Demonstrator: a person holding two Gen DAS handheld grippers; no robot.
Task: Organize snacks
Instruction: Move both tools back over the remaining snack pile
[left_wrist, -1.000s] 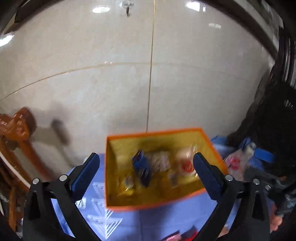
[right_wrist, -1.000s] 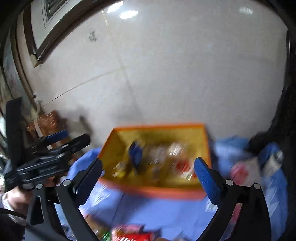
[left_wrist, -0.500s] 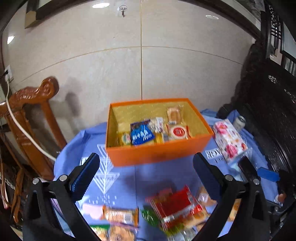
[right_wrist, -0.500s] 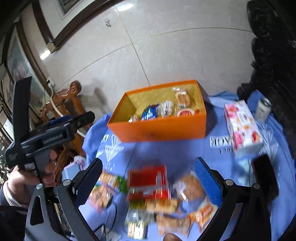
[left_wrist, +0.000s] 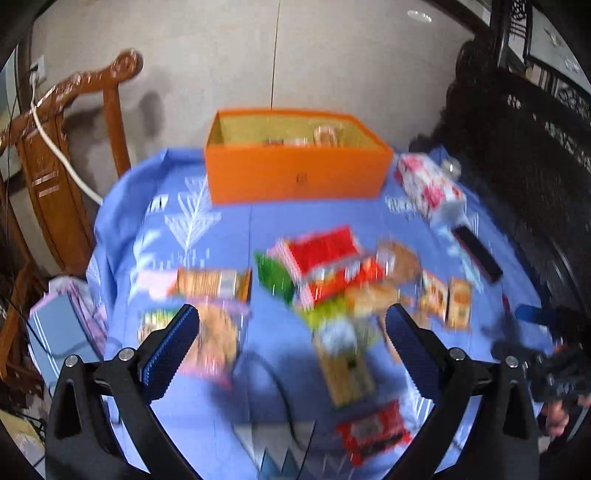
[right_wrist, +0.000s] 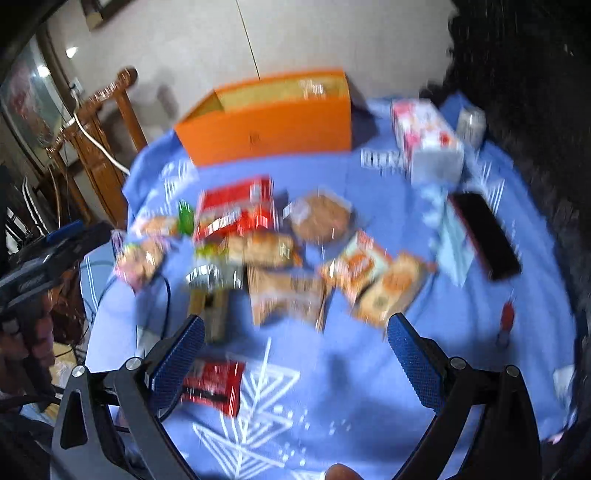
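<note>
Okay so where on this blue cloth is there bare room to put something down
Bare cloth runs as a strip between the orange box and the snack pile, widest toward the left. In the right wrist view, another patch lies near the right gripper, right of the small red packet. The middle is crowded.

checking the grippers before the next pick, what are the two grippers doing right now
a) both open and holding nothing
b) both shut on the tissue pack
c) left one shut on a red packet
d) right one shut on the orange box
a: the left gripper and right gripper each show wide-spread blue pads with nothing between them, above the loose snacks on the blue cloth.
</note>
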